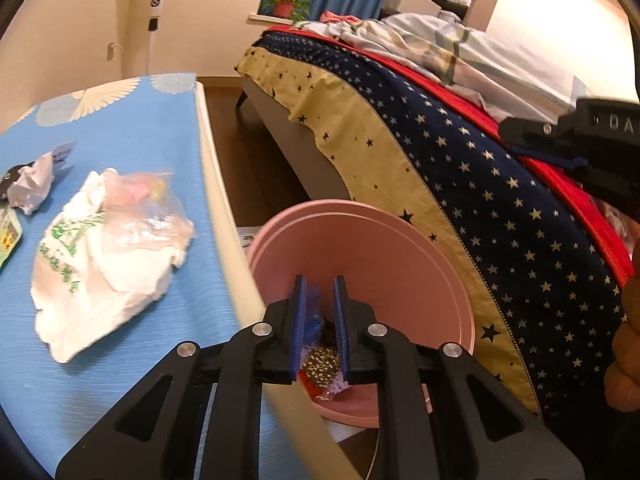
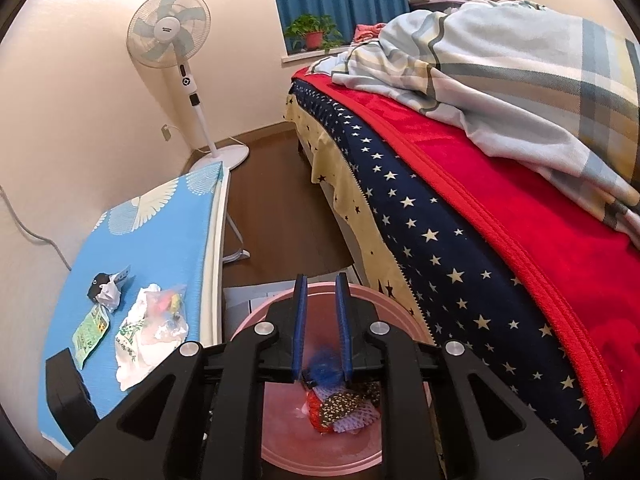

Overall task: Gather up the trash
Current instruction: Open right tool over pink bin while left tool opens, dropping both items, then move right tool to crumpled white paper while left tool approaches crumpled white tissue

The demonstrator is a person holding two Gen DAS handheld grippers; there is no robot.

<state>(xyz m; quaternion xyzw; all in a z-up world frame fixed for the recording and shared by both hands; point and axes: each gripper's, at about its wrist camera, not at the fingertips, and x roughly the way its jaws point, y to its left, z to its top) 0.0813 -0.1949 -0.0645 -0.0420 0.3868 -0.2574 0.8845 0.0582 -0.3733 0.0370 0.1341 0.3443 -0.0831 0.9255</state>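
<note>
A pink bin [image 1: 360, 216] stands on the floor between the blue-clothed table [image 1: 140, 120] and the bed. My left gripper [image 1: 320, 280] hangs over the bin with its jaws a little apart. A blurred blue fuzzy scrap [image 1: 313, 304] shows in the gap by the left pad, not squeezed. My right gripper [image 2: 321, 278] is over the same bin [image 2: 380, 292], jaws slightly apart, with a blue fuzzy scrap [image 2: 324, 372] loose below them. Patterned wrappers [image 2: 344, 408] lie at the bin's bottom. On the table rest a plastic bag bundle [image 1: 112, 248], crumpled paper [image 1: 32, 184] and a green packet [image 2: 90, 332].
The bed [image 2: 480, 220], with star-print cover, red blanket and plaid quilt, runs close along the bin's right side. A standing fan [image 2: 170, 30] is in the far corner. Brown floor [image 2: 280, 200] runs between table and bed. A hand [image 1: 628, 340] shows at the right edge.
</note>
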